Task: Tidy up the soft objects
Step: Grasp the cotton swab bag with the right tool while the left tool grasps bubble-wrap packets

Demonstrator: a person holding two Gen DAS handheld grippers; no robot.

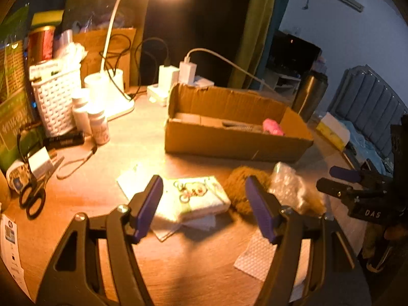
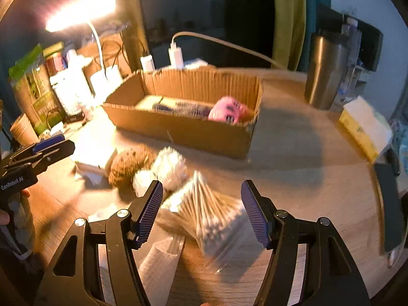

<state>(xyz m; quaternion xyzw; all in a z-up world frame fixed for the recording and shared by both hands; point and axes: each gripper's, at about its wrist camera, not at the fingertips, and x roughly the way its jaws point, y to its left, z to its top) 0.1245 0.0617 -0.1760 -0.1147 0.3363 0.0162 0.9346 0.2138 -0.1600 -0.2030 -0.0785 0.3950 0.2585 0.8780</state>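
An open cardboard box [image 1: 229, 142] [image 2: 178, 130] sits mid-table and holds a pink plush toy [image 1: 273, 126] [image 2: 229, 112]. A tissue pack [image 1: 201, 199], a brown fuzzy toy [image 1: 237, 191] [image 2: 127, 164] and a bag of cotton balls [image 1: 288, 186] [image 2: 168, 165] lie in front of it. My left gripper [image 1: 204, 204] is open above the tissue pack. My right gripper [image 2: 201, 211] is open over a bag of cotton swabs [image 2: 209, 219]; it also shows at the right in the left wrist view [image 1: 339, 178].
A lit desk lamp [image 1: 117, 102], white basket [image 1: 54, 97], bottles [image 1: 99, 127], scissors [image 1: 33, 196] and chargers [image 1: 187, 71] crowd the left and back. A steel tumbler [image 2: 325, 74] and a yellow tissue box [image 2: 362, 125] stand at the right. Paper towels [image 2: 158, 257] lie near the front edge.
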